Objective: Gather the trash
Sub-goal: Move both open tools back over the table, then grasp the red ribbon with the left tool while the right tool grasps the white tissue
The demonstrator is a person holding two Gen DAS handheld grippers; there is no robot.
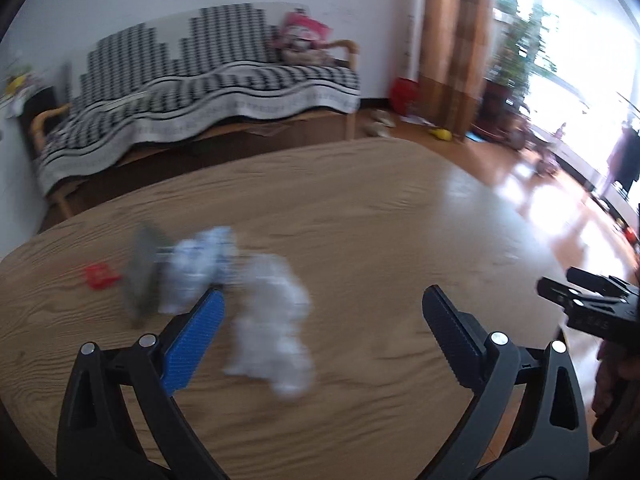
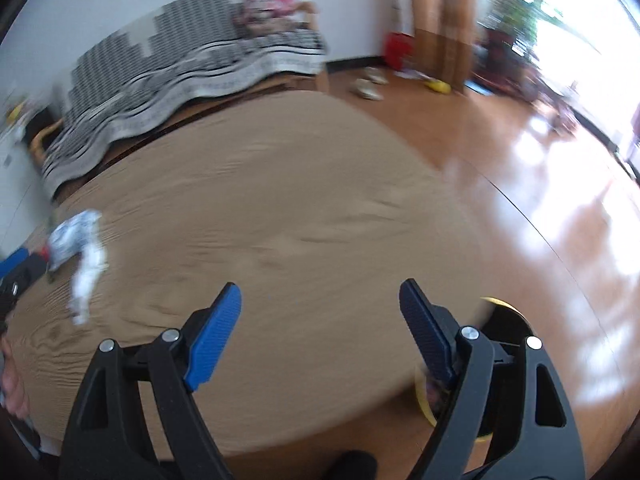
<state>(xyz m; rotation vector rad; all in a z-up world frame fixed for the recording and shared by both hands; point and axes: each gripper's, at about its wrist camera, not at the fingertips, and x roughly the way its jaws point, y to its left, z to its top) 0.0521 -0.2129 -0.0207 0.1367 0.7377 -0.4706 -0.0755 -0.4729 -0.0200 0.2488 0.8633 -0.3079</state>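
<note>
Trash seen clustered on the left part of the wooden table point(image 1: 380, 208), all of it blurred. Counted 4 pieces in the left wrist view: crumpled white paper point(image 1: 272, 320) nearest the camera, crumpled blue-and-white wrapper point(image 1: 196, 268) touching its far left side, flat grey-green piece point(image 1: 142, 272) against the wrapper, small red scrap point(image 1: 98, 276) just beyond that.

Found the left gripper point(image 1: 323, 292) spread wide above the tabletop, pinching nothing. Noted its blue left finger overlapping the near edge of the wrapper in the picture, with the white paper just inside that finger; could not tell whether touching or apart.

Found the right gripper point(image 2: 320, 284) likewise spread, with only bare wood between its fingers, well apart from the trash, which showed far off to the left in the right wrist view. Glimpsed a dark round container with a yellow rim point(image 2: 508, 324) beside the near table edge, partly hidden behind the right finger.

Beyond the table: sofa under a black-and-white patterned cover point(image 1: 200, 80), pink plush toy point(image 1: 300, 40) at its right end, brown curtain point(image 1: 452, 40), glossy wooden floor point(image 2: 520, 160).
</note>
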